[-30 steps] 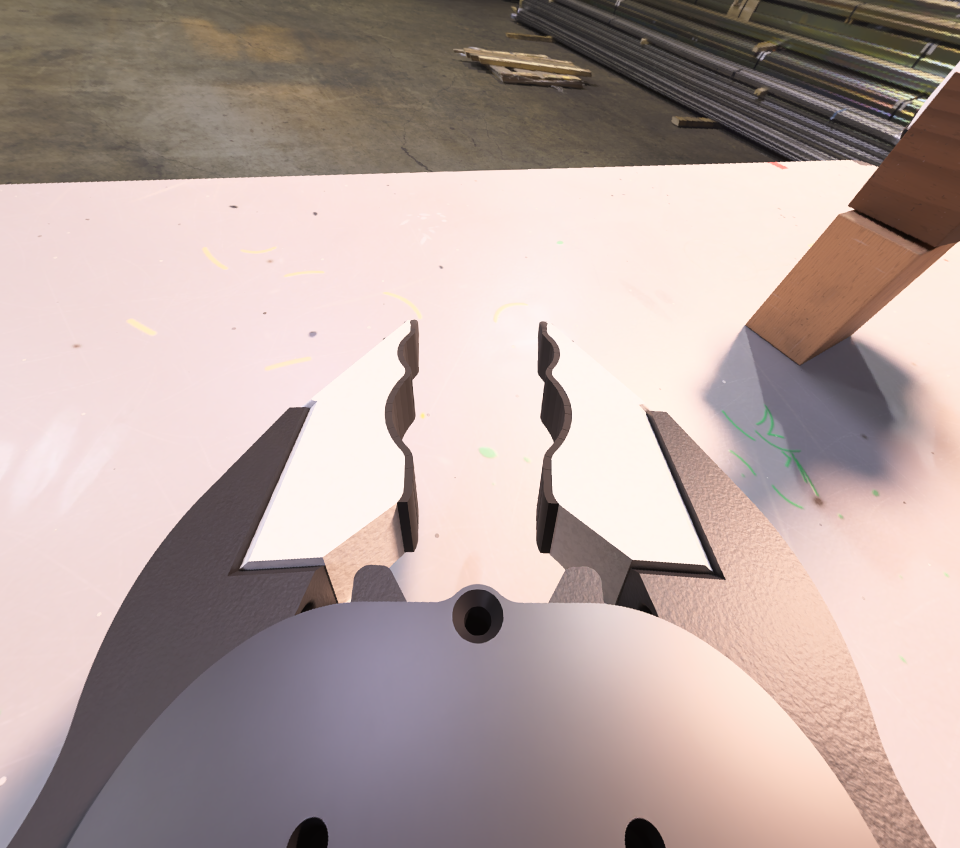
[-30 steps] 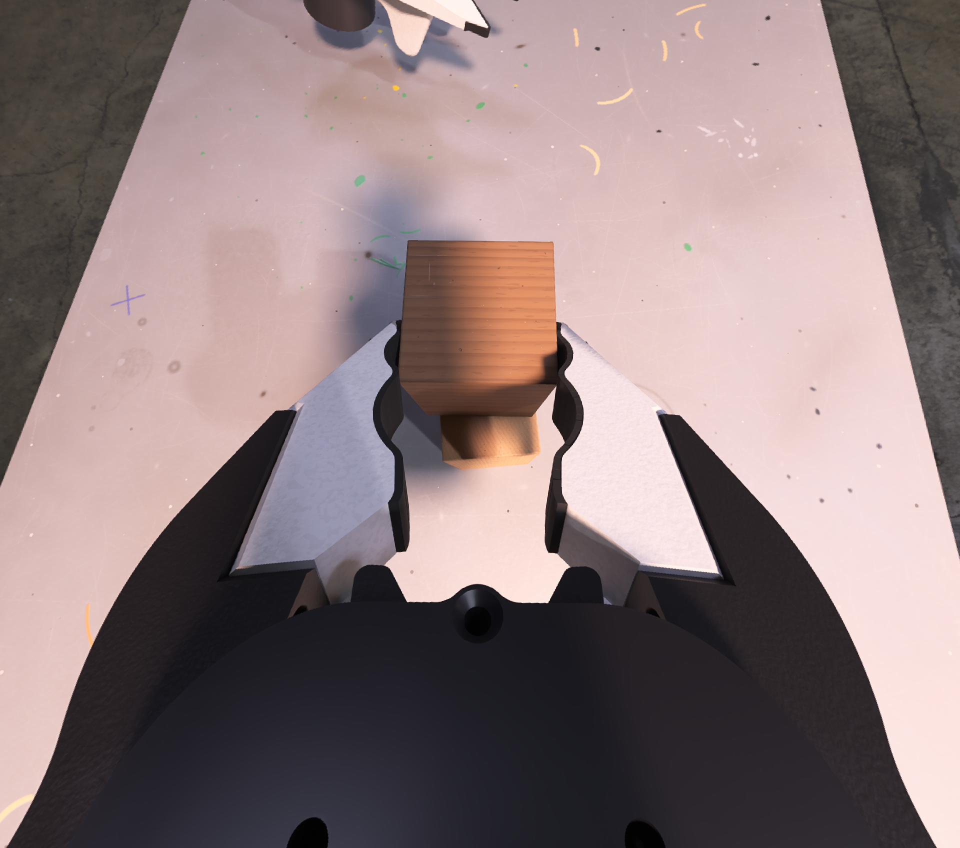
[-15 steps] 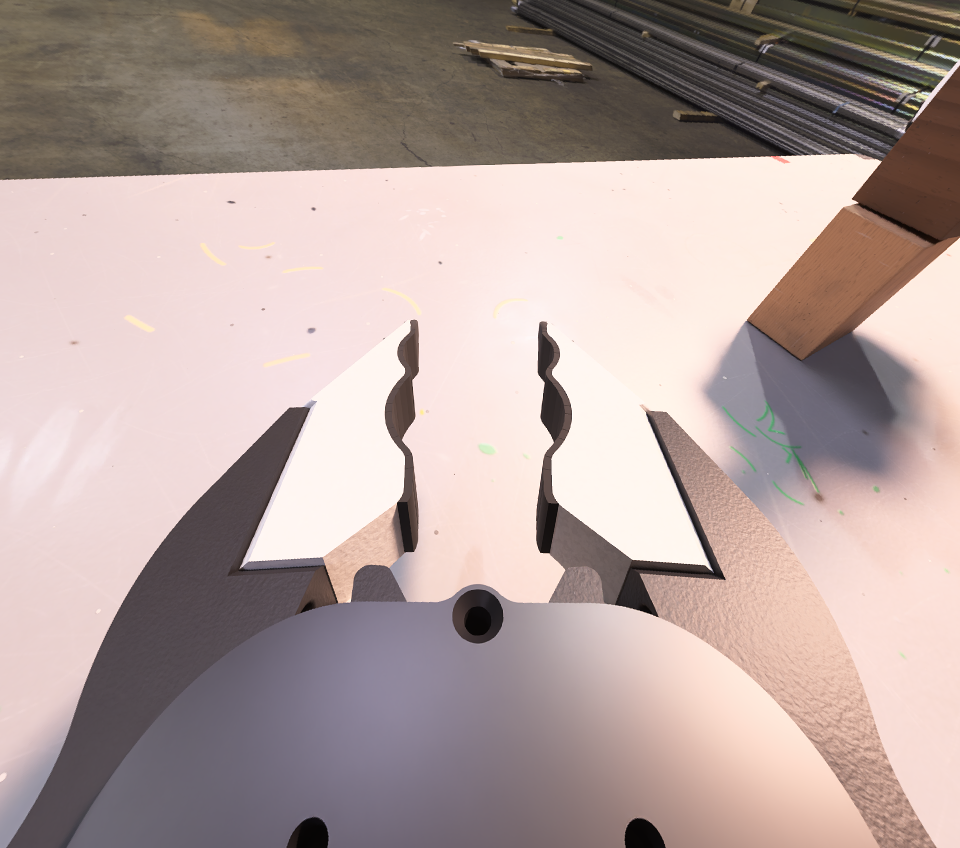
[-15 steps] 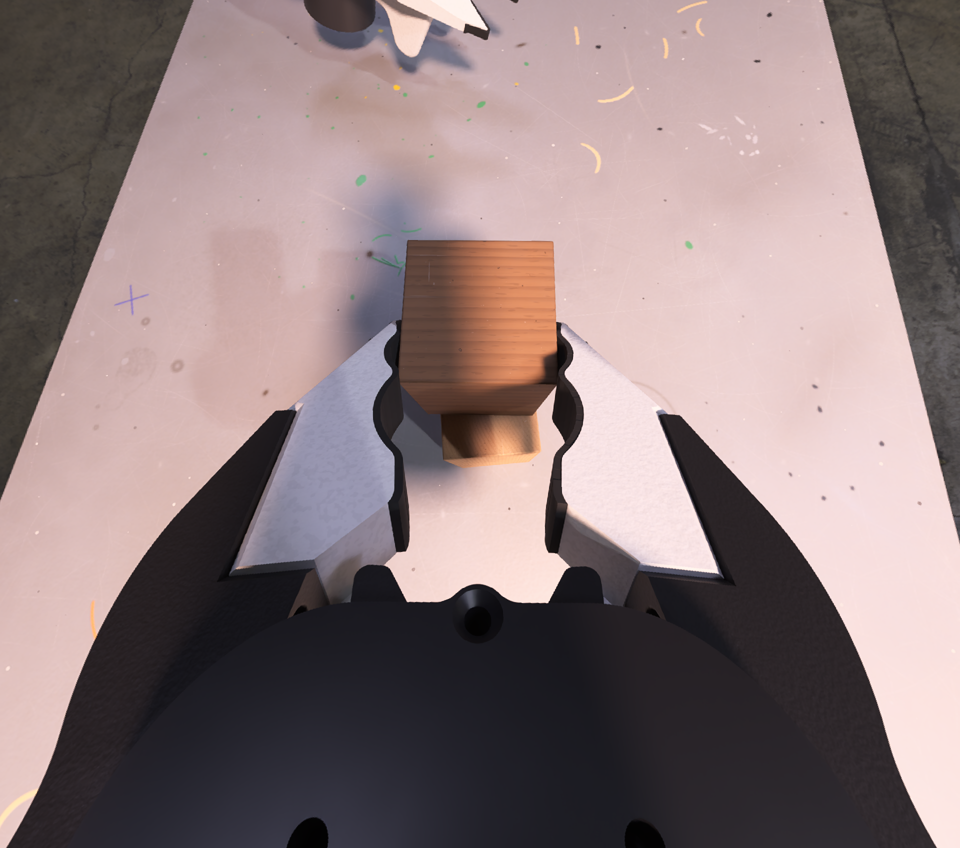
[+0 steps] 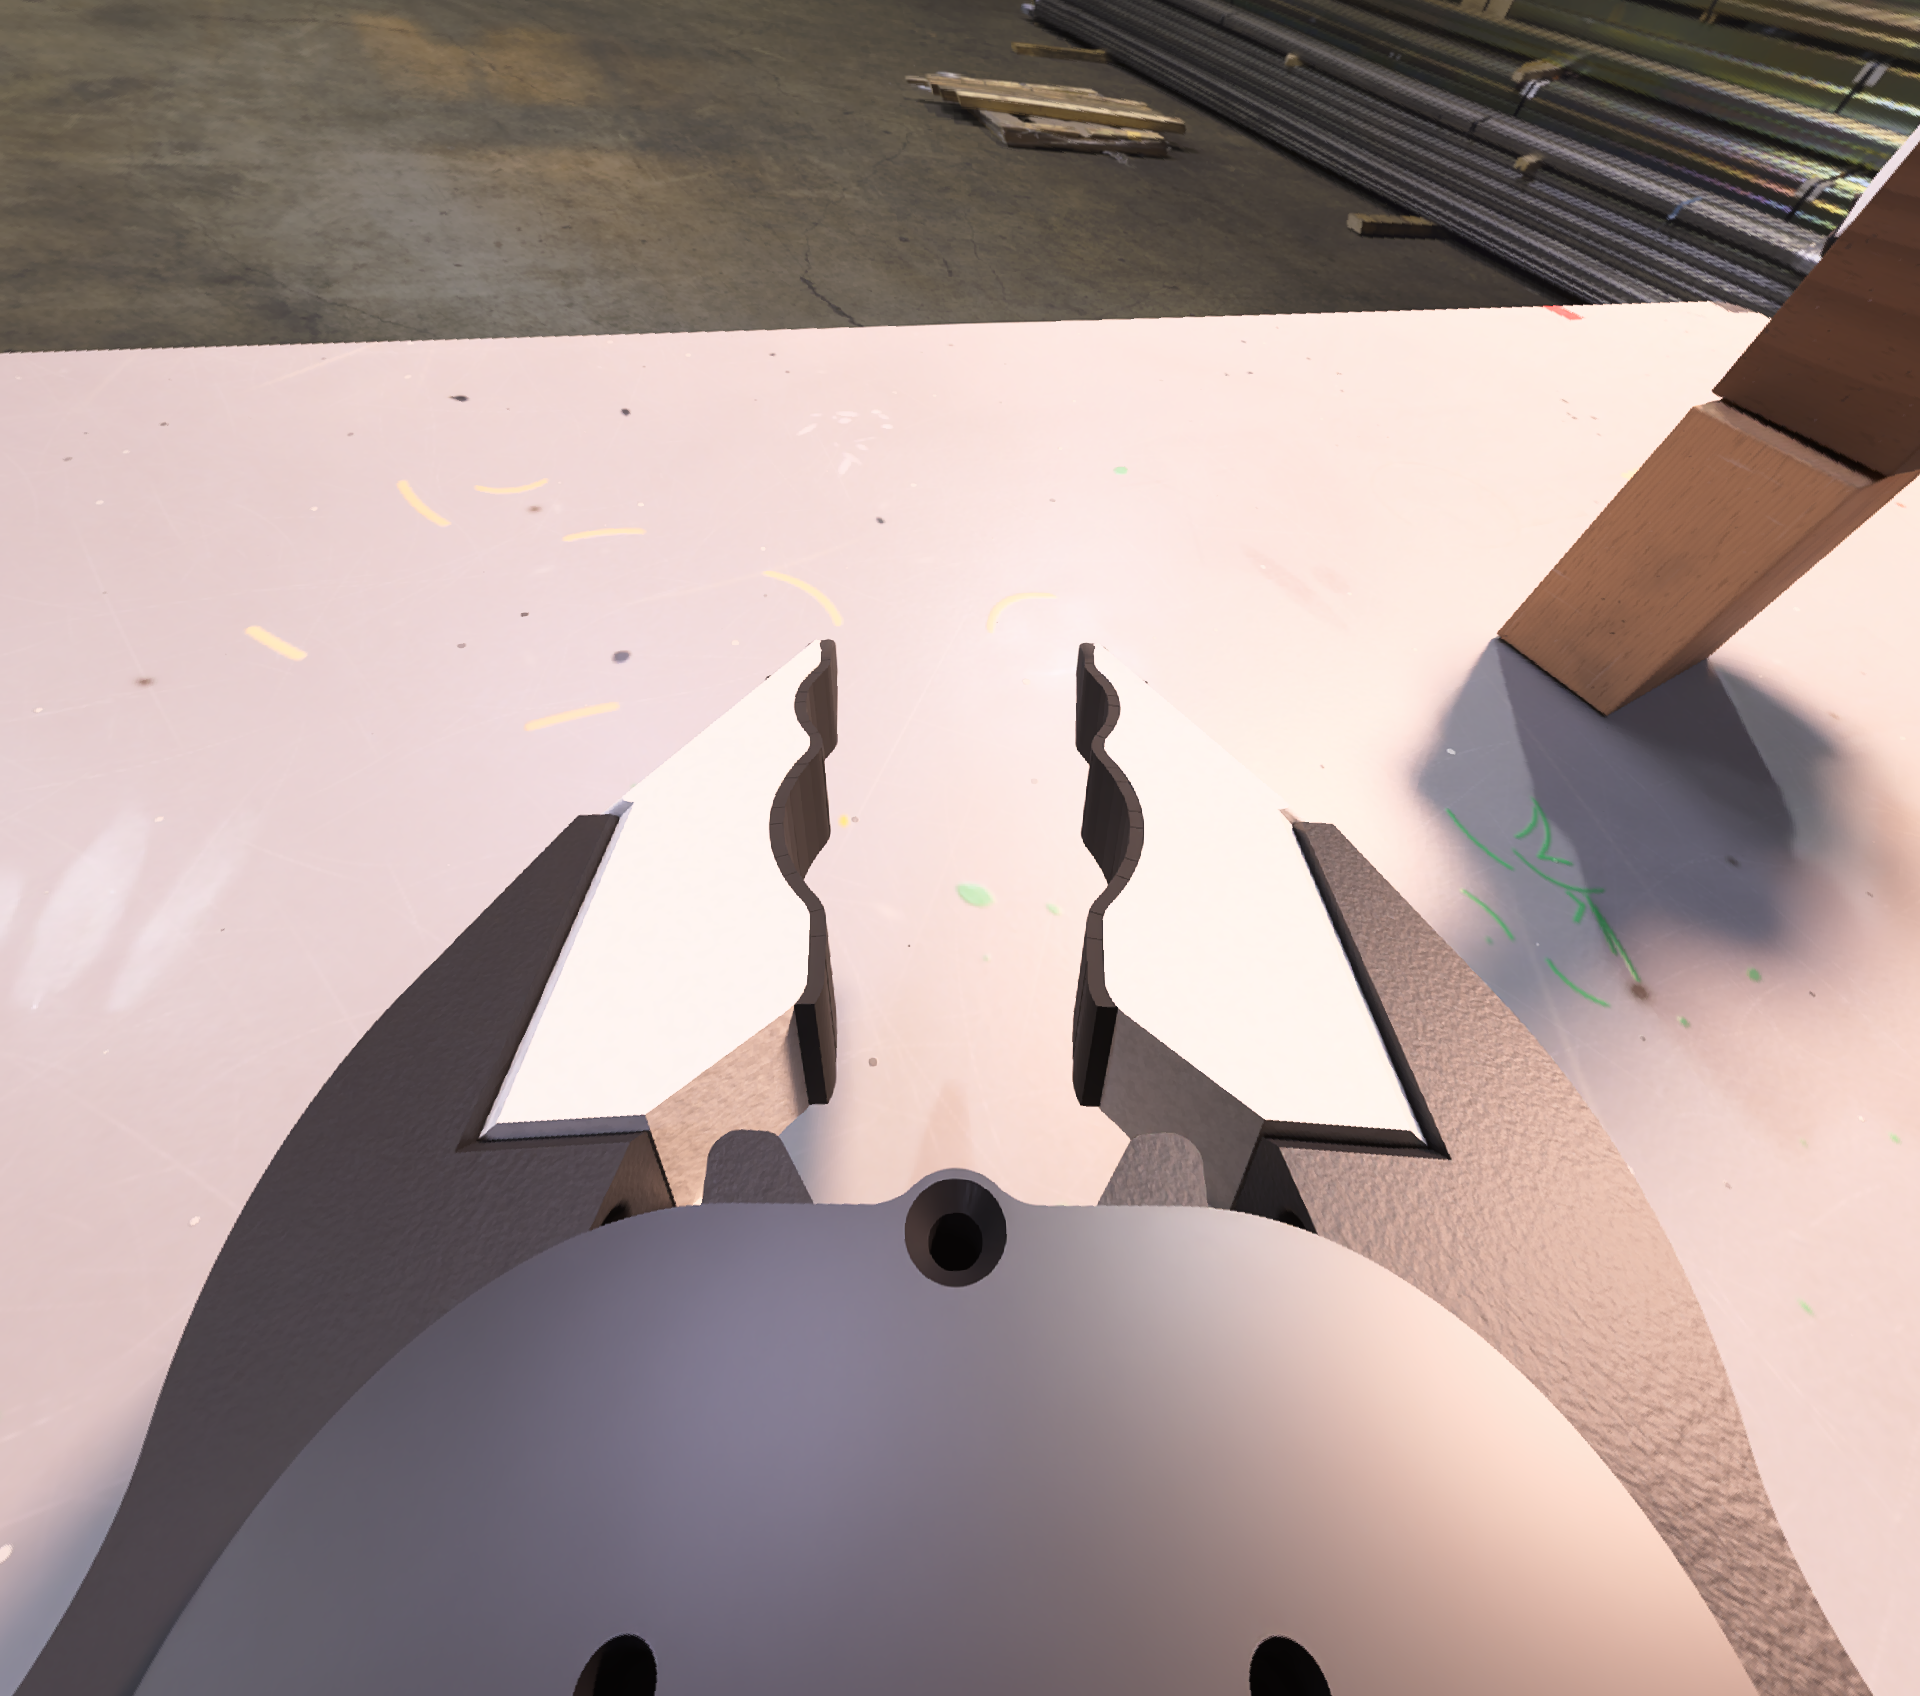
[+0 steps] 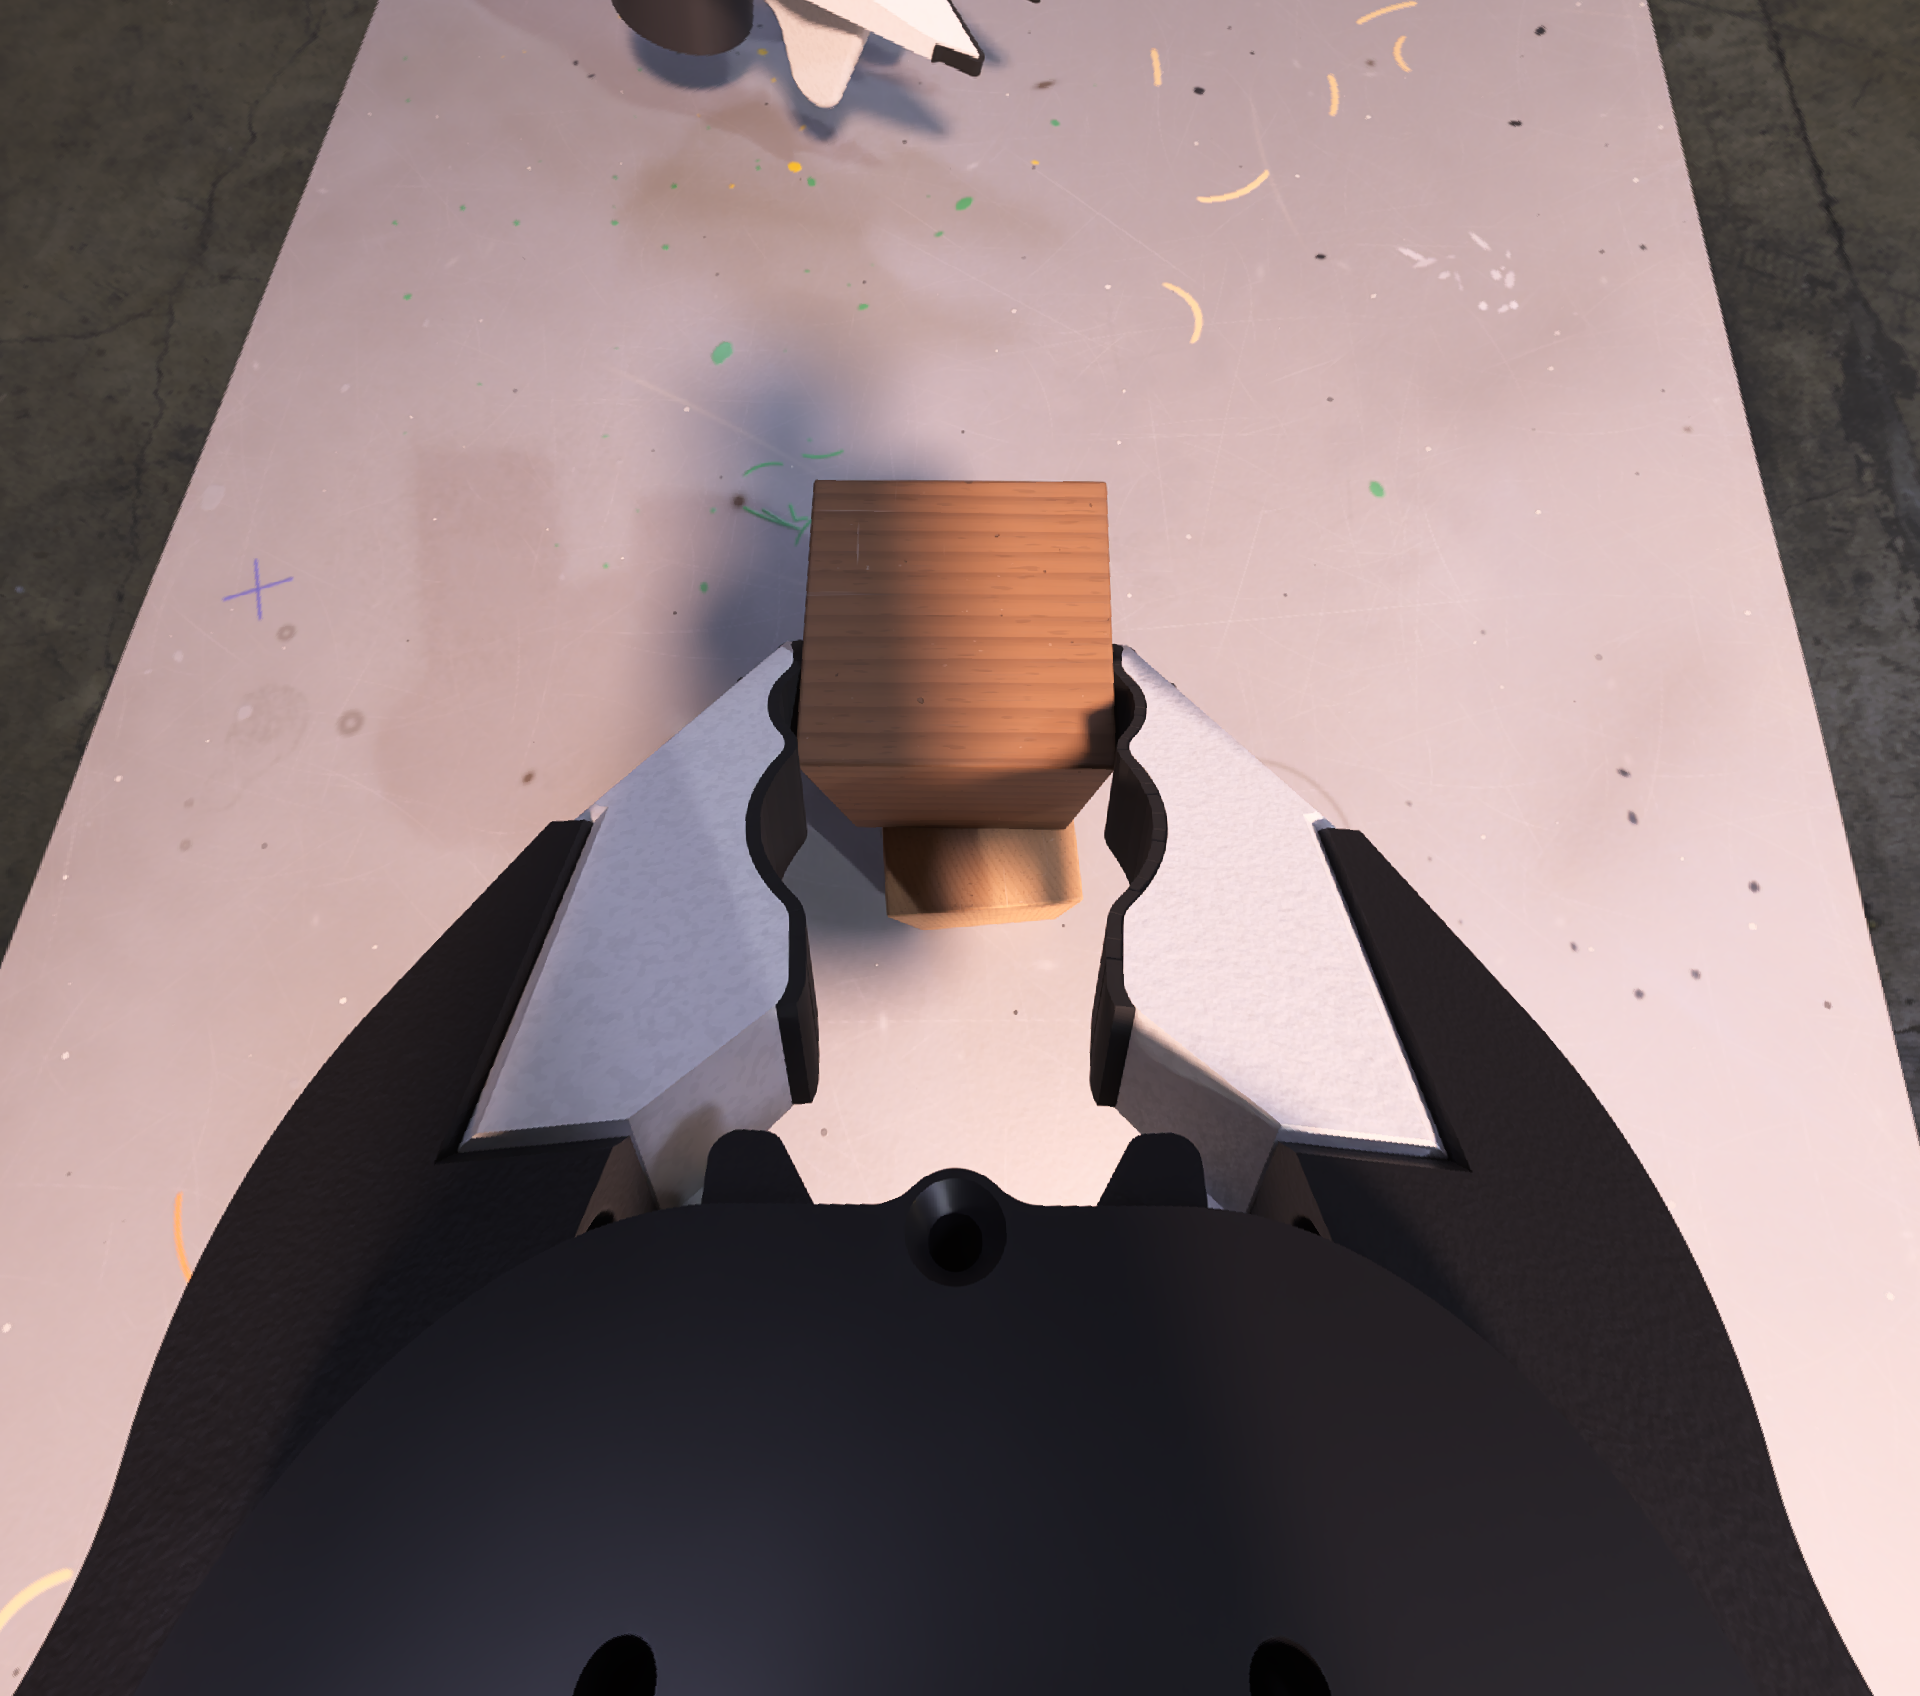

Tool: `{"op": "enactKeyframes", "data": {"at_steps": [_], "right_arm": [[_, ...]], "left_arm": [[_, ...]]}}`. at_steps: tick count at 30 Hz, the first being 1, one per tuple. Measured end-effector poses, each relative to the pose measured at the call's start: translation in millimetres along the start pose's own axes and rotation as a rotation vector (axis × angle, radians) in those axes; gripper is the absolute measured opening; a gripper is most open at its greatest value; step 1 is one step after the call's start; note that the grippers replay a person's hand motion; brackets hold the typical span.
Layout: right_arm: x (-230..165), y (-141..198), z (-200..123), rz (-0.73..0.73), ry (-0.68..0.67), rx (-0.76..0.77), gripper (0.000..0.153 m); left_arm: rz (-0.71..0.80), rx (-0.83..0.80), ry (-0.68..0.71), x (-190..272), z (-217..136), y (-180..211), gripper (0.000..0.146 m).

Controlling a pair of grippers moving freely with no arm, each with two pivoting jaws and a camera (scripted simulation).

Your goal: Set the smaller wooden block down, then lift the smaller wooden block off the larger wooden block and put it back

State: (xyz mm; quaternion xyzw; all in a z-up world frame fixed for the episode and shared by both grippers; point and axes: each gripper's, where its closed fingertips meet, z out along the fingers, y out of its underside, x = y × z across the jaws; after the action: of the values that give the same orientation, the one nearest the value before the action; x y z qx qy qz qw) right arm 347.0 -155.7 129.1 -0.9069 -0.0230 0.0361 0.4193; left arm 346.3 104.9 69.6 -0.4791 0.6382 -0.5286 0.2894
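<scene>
Our right claw [image 6: 956,690] clamps its tips on the darker ribbed-grain wooden block [image 6: 956,628], which sits on the paler wooden block [image 6: 982,888] directly beneath, while our left claw [image 5: 956,659] hangs half-open, empty, blocks far right.

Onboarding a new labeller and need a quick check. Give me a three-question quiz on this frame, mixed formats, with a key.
1. True or false: the left gripper is holding a block.
2. What is clamped between the fingers of the right gripper? A. the darker wooden block B. the lighter wooden block C. nothing
3. Fill in: the block standing on the table, under the other, is the ____ one.
Key: 1 false, it is open and empty. 2 A. 3 lighter.
</scene>
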Motion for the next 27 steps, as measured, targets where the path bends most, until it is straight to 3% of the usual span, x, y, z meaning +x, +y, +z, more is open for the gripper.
{"op": "enactKeyframes", "data": {"at_steps": [27], "right_arm": [[2.6, -8.2, -3.1, -0.070, -0.045, 0.041, 0.057]], "left_arm": [[0.009, -0.013, -0.001, 0.2, 1.6, 2.3, 0.047]]}}
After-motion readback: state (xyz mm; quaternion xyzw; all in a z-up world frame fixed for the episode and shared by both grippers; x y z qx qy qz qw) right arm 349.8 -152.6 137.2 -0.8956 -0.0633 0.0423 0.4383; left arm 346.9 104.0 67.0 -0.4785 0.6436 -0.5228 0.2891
